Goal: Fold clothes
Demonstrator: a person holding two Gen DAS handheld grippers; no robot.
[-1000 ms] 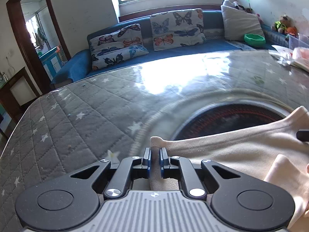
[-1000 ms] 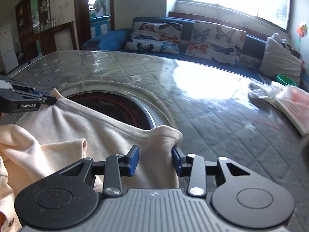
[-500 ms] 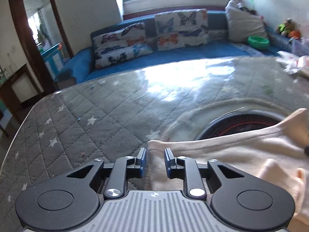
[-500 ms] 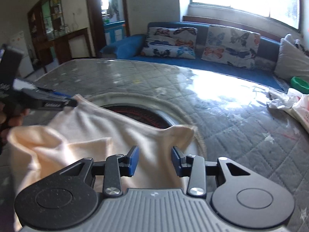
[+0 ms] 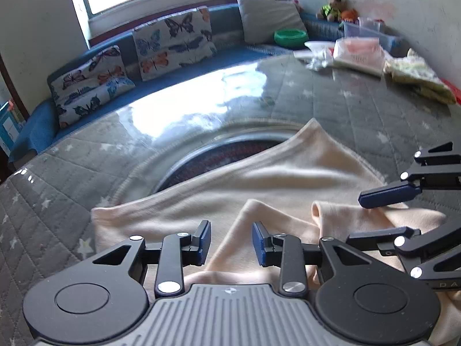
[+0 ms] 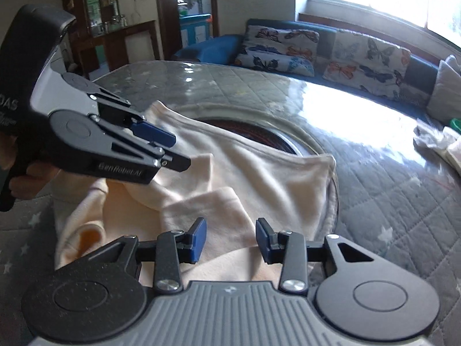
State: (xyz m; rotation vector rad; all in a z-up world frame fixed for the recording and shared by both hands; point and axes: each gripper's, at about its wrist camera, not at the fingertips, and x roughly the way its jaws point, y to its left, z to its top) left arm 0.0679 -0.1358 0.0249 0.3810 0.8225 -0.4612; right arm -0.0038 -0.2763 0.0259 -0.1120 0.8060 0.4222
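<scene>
**Cream garment laid across the table, both grippers released**

The cream garment (image 5: 288, 173) is spread on the quilted grey table cover (image 5: 57, 201), with its far edge draped over the round recessed opening (image 5: 224, 152) in the middle of the table. 2 far corners are seen lying flat, 1 to each side, while the near part is bunched into loose folds close to the tools. The flat far edge is judged to serve as a baseline for a fold.

The left gripper (image 5: 230, 243) is held low above the bunched cloth with its jaws apart and nothing between them. The right gripper (image 6: 229, 240) is likewise spread wide and empty over the near fabric. Both are judged to be poised for a fresh grasp on the crumpled part.

As for containers, a green bowl (image 5: 289, 36) is seen on the blue sofa (image 5: 201, 63); its contents cannot be made out. A clear plastic box (image 5: 360, 30) stands at the far right, its contents also unclear. Bagged items (image 5: 357, 54) lie on the table's far edge.
</scene>
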